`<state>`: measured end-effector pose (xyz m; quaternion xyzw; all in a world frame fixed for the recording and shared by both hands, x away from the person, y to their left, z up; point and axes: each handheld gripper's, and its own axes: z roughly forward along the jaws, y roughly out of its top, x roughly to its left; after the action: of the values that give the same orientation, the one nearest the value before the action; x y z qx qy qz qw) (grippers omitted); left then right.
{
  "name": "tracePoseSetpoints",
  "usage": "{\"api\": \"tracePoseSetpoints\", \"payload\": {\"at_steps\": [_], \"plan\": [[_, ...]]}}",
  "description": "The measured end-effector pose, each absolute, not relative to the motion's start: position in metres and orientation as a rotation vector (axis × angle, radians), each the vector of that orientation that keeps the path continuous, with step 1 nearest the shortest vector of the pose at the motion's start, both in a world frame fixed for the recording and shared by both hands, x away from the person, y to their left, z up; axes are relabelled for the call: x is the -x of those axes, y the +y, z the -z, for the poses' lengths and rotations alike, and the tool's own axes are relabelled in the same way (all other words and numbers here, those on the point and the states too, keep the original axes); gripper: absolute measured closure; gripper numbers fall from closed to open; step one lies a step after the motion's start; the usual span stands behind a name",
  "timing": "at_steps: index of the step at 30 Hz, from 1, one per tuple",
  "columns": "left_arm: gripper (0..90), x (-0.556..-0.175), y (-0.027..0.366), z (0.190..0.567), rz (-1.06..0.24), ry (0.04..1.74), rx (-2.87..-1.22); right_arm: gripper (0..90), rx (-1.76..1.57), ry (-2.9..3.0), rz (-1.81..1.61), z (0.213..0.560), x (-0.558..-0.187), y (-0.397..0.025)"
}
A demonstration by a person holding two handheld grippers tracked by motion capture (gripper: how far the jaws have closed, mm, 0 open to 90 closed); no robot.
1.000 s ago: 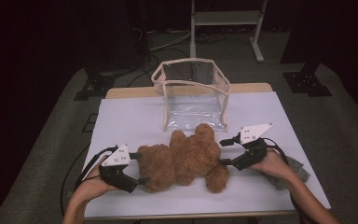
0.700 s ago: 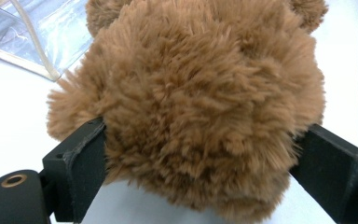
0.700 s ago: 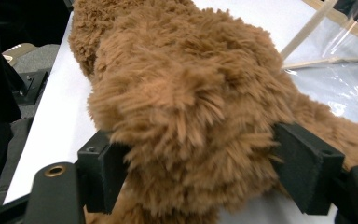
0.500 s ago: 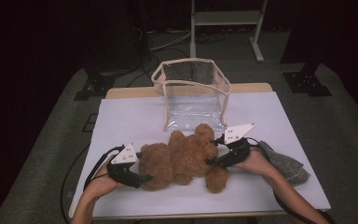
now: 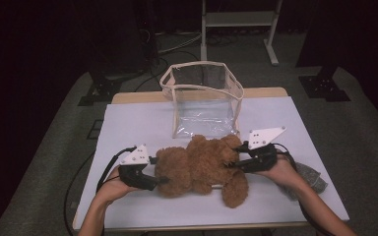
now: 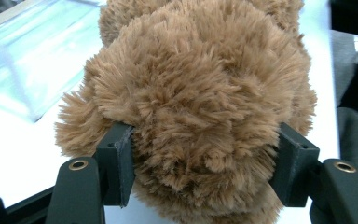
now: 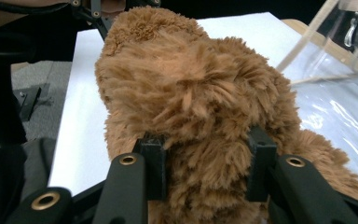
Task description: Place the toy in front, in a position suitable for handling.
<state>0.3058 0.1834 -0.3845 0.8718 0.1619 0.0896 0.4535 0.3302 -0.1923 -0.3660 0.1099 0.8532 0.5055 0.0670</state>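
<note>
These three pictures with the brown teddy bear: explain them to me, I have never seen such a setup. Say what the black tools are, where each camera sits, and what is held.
A person sits at a white table with a hand-held gripper in each hand, a two-jawed tool carrying its own camera. The high view looks down from above. There the left hand-held gripper and the right hand-held gripper meet opposite ends of a teddy bear lying on the table. The other two pictures look along each tool's black jaws, which press into the fur on both sides. Behind the bear stands an open clear plastic bag. A grey cloth lies by the right hand.
</note>
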Motion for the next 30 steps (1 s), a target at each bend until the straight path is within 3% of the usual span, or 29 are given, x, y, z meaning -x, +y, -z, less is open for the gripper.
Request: {"api": "tracePoseSetpoints", "payload": {"at_steps": [9,17,24,30], "plan": [[34.7,-0.307,0.153,0.376,-0.142,0.311,-2.176,59.6,-0.402,2.604,-1.479,0.351,-0.300,-0.229],[29.5,-0.313,0.147,0.389,-0.119,0.327,-2.215,58.4,-0.506,2.605,-1.531,0.379,-0.305,-0.242],[23.5,-0.309,0.151,0.387,-0.150,0.297,-2.202,48.5,-0.463,2.607,-1.473,0.371,-0.307,-0.245],[20.2,-0.306,0.157,0.381,-0.181,0.301,-2.176,45.5,-0.416,2.611,-1.486,0.353,-0.311,-0.252]]}}
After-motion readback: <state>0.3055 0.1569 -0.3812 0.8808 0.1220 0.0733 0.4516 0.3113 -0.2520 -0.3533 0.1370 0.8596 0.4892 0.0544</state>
